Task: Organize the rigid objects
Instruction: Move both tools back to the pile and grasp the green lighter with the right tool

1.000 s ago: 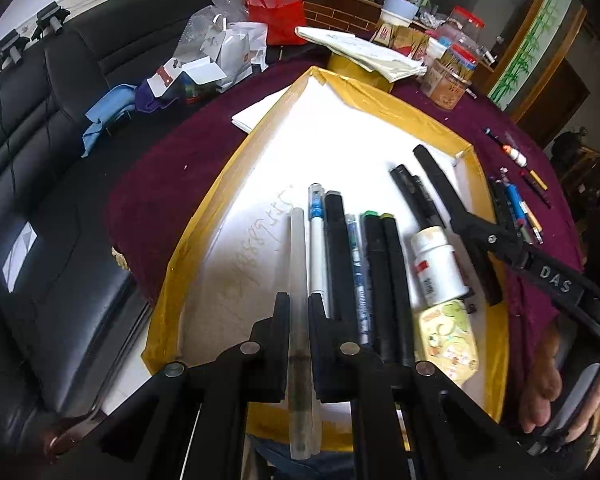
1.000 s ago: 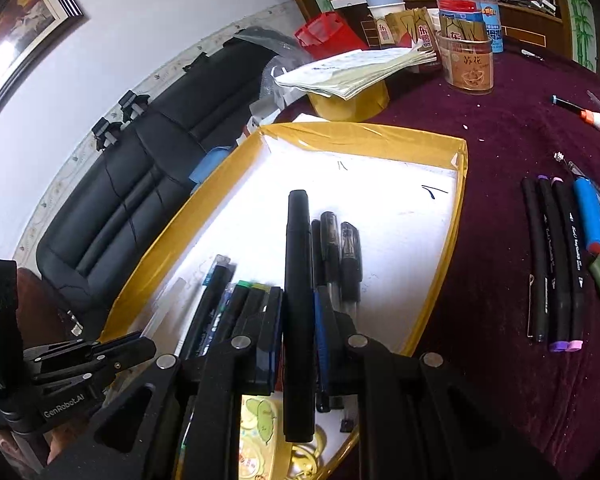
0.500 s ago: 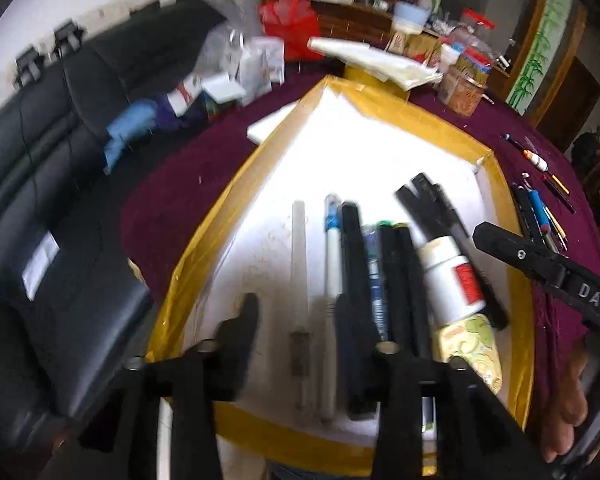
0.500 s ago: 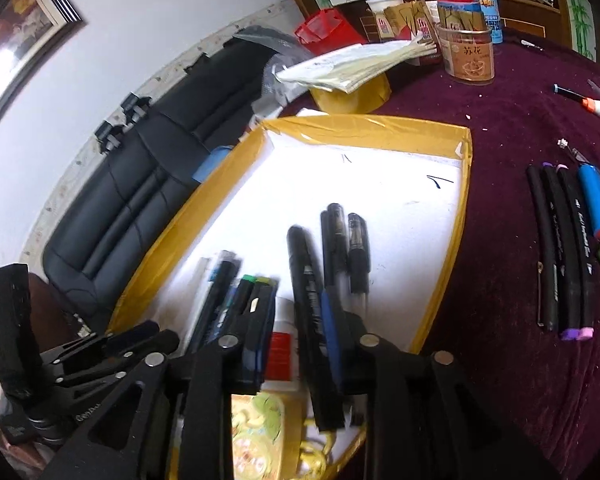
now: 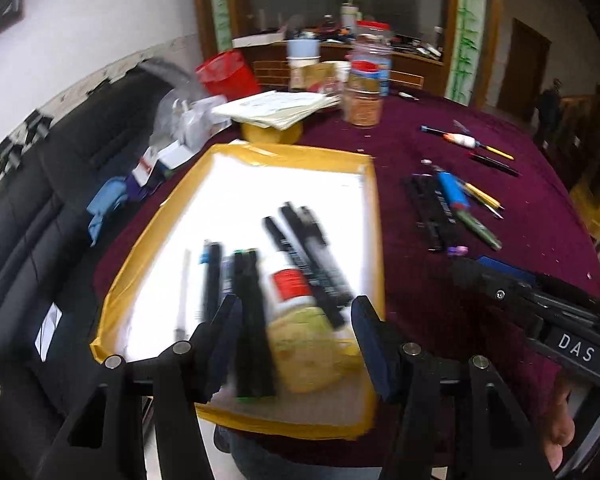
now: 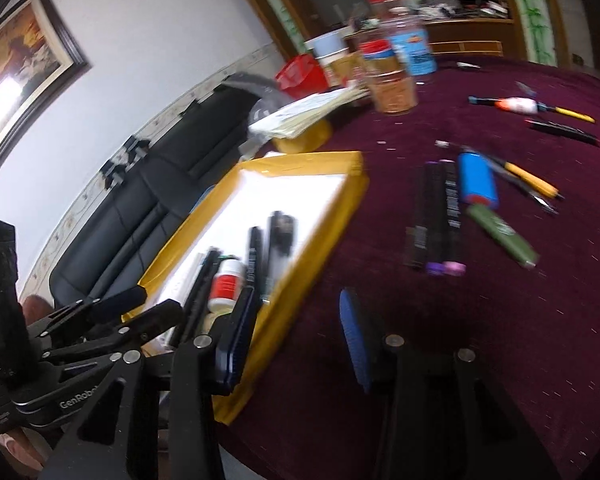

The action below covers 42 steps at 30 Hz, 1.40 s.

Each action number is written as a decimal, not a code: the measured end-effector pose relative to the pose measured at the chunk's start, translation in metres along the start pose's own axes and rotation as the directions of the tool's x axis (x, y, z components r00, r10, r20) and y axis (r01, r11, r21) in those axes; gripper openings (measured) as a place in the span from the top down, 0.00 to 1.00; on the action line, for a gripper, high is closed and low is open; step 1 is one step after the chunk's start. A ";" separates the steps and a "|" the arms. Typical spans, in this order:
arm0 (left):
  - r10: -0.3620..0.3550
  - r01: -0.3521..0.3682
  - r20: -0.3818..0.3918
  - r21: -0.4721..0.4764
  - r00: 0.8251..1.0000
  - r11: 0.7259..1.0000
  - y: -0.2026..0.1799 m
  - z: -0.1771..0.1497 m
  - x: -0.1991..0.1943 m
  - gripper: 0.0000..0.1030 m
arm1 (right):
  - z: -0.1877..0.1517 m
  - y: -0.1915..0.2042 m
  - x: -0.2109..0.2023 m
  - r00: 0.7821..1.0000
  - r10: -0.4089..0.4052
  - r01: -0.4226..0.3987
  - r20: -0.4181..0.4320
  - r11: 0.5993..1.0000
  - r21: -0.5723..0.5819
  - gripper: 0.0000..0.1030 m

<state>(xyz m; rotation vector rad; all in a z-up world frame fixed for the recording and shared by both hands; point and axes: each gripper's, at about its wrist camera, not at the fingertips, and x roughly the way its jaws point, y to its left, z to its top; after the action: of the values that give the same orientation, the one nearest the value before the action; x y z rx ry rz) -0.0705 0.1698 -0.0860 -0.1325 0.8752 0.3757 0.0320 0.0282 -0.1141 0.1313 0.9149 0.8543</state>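
Maroon cloth [image 5: 400, 152] is covering the round table, with a black sofa [image 6: 140, 200] sitting along the white wall behind it and a wooden cabinet at the far end. On the cloth a yellow-rimmed tray [image 5: 374, 216] is holding a row of pens [image 5: 312, 256], a white bottle with a red label [image 5: 290, 286] and a yellowish card [image 5: 308, 348], all blurred. The left gripper [image 5: 296, 344] is hovering over the tray's near end, its jaws having just been opening and now standing apart with nothing pinched between them. The right gripper [image 6: 296, 336] is hanging over bare cloth just beside the tray's edge, its jaws likewise having just been opening and gripping nothing. More markers [image 6: 440, 216], a blue cylinder [image 6: 476, 178] and a green pen [image 6: 500, 236] are lying loose on the cloth beyond it. Jars and papers are crowding the table's far side.
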 end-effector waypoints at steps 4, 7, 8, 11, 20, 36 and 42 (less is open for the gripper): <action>-0.002 0.002 -0.011 0.043 1.000 0.999 -0.028 0.003 0.003 0.42 | -0.003 -0.028 -0.017 1.000 -0.022 0.021 0.019 0.999 0.044 0.59; 0.000 0.001 -0.018 0.065 1.000 0.998 -0.043 0.003 0.005 0.42 | -0.003 -0.046 -0.027 0.999 -0.028 0.026 0.034 0.997 0.066 0.59; 0.001 0.000 -0.019 0.070 1.000 0.998 -0.047 0.003 0.006 0.42 | -0.004 -0.048 -0.028 0.999 -0.030 0.027 0.037 0.997 0.071 0.59; 0.002 0.000 -0.025 0.084 1.000 0.996 -0.058 0.003 0.009 0.42 | -0.005 -0.060 -0.033 0.999 -0.030 0.026 0.043 0.996 0.086 0.59; -0.177 0.182 -0.127 0.022 0.976 0.983 -0.067 -0.001 0.034 0.42 | 0.010 -0.091 -0.022 0.997 -0.077 0.077 0.005 0.996 0.045 0.51; -0.200 0.205 -0.217 0.000 0.955 0.979 -0.074 0.015 0.060 0.42 | 0.044 -0.135 0.051 0.954 -0.267 0.251 -0.140 0.960 -0.125 0.75; -0.237 0.253 -0.290 0.017 0.927 0.967 -0.095 0.046 0.091 0.42 | 0.010 -0.125 0.027 0.949 -0.293 0.282 -0.116 0.954 -0.105 0.80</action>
<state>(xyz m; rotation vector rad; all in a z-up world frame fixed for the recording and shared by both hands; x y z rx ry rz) 0.0513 0.1183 -0.1300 -0.2480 1.1403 0.0973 0.1217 -0.0345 -0.1803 -0.1339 0.9886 0.6338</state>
